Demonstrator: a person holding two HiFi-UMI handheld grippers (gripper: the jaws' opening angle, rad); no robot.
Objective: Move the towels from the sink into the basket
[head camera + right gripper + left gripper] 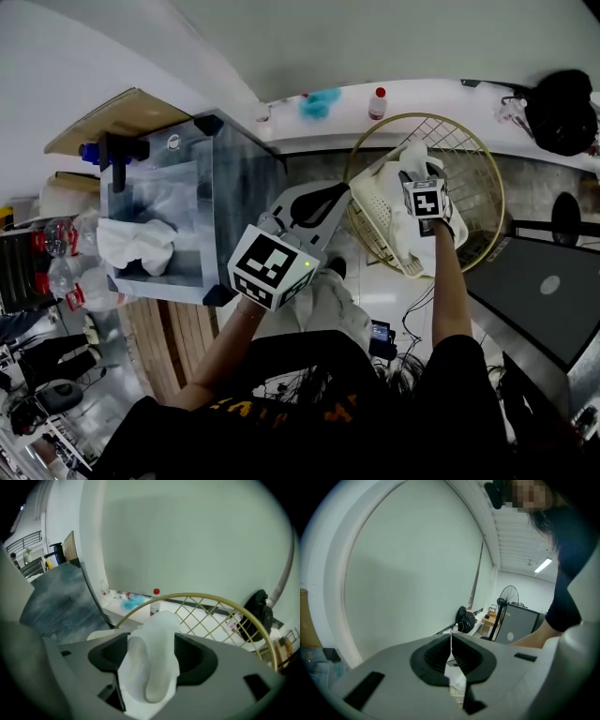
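- Towels: one white towel (136,244) lies crumpled in the grey sink (234,178) at the left of the head view. Another towel (152,663) sits in the right tool (152,644) over the gold wire basket (492,202) at upper right.
- A white tabletop (422,98) runs along the pale wall at the top of the frame. It carries a red-capped bottle (378,103) and a blue-green cloth (322,101), with a black bag (562,111) in the far upper right corner.
- A dark cabinet (548,291) stands at right, and plastic bottles (66,272) are at the left edge.
- The right arm is stretched toward the upper right, its tool tipped down into the basket. The jaws are spread, with the towel bunched loosely between them.
- The left forearm is bent. The left tool (342,192) is at frame centre just beside the sink's right wall, its jaws pressed together with nothing between them.
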